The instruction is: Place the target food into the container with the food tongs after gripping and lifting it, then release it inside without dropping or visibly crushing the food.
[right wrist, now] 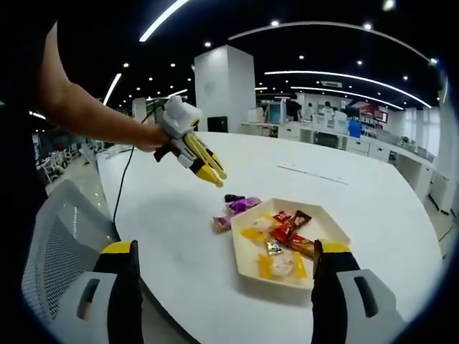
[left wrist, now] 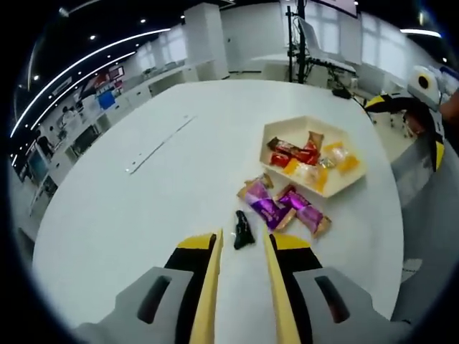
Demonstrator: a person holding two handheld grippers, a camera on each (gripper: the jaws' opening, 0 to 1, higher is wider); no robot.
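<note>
The left gripper [left wrist: 242, 266] hovers over a round white table [left wrist: 143, 208], its yellow-edged jaws parted and holding nothing, a small black wrapped sweet [left wrist: 243, 231] lying on the table just beyond the gap between its tips. Farther ahead and to the right sit purple-wrapped candies [left wrist: 281, 206], touching one another beside a cream hexagonal tray [left wrist: 276, 132] that holds red, orange and clear-wrapped sweets. The right gripper [right wrist: 225, 276] hangs wide open and empty near the table's edge, the tray just ahead between its jaws, the purple candies beyond it. Above them, a person's hand [right wrist: 147, 136] holds the left gripper.
</note>
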